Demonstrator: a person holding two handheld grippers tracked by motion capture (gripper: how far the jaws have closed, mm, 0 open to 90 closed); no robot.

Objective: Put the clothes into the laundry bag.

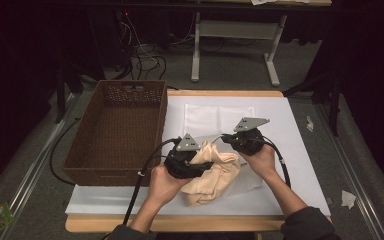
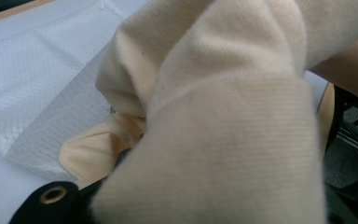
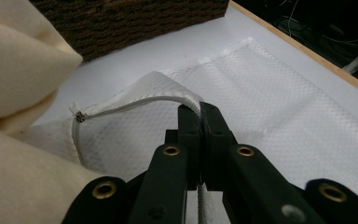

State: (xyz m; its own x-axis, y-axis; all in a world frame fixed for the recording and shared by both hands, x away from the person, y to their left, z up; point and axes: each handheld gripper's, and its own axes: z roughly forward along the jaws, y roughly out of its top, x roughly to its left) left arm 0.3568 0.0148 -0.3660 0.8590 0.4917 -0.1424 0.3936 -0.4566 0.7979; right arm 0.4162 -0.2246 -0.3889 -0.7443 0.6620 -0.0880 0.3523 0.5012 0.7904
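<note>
Lying bunched near the bench's front edge, about mid-width, the cream cloth point(image 1: 215, 172) rests partly on a white mesh bag point(image 1: 215, 117) spread flat over the white board point(image 1: 305, 165) toward the back edge. Left hand-held gripper point(image 1: 202, 165) is buried in the cloth; in its own view cream folds drape over the jaws, one black jaw tip peeking out at the bottom, so grip cannot be told for sure. Right hand-held gripper point(image 3: 199, 114) sits just right of the cloth, jaws pressed together on the bag's corded hem, that edge lifted off the board in a small peak. Cloth point(image 3: 14, 60) bulges at the left of that view. Brown wicker basket point(image 1: 117, 127) stands at the bench's left edge, just beside the bag, well back from the front. Wooden bench rim point(image 1: 180, 222) shows along the front.
</note>
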